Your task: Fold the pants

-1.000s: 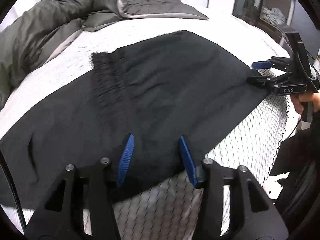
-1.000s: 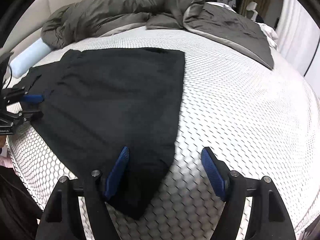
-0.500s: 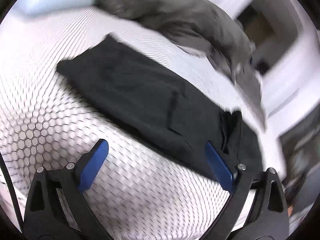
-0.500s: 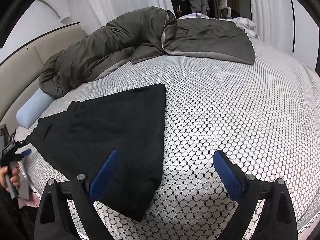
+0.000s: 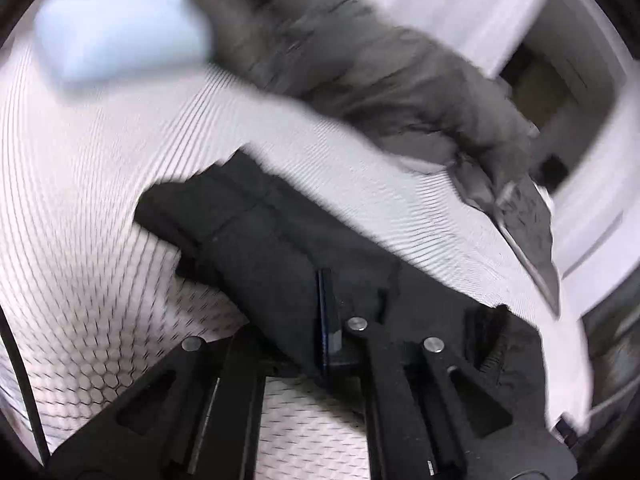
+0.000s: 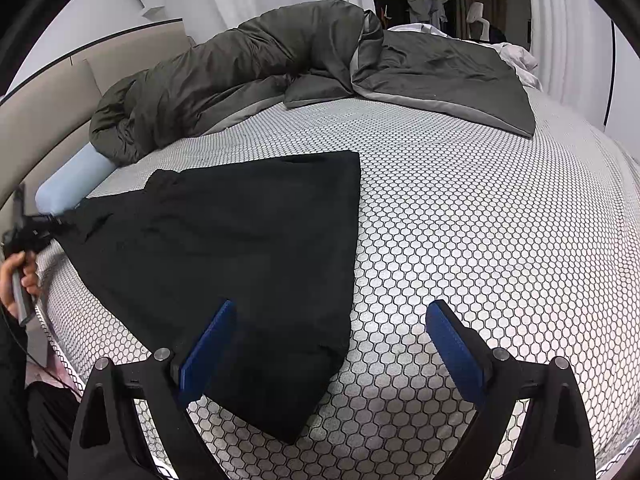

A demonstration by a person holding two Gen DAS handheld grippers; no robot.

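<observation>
Black pants lie flat on the honeycomb-patterned bedsheet, near the grey duvet. At their far left corner the left gripper is clamped on the fabric. Above the near hem, the right gripper hovers with jaws spread wide, holding nothing.

Black angular gripper frames are fitted with blue finger pads and silver screws. Bare skin is seen on the left hand.
</observation>
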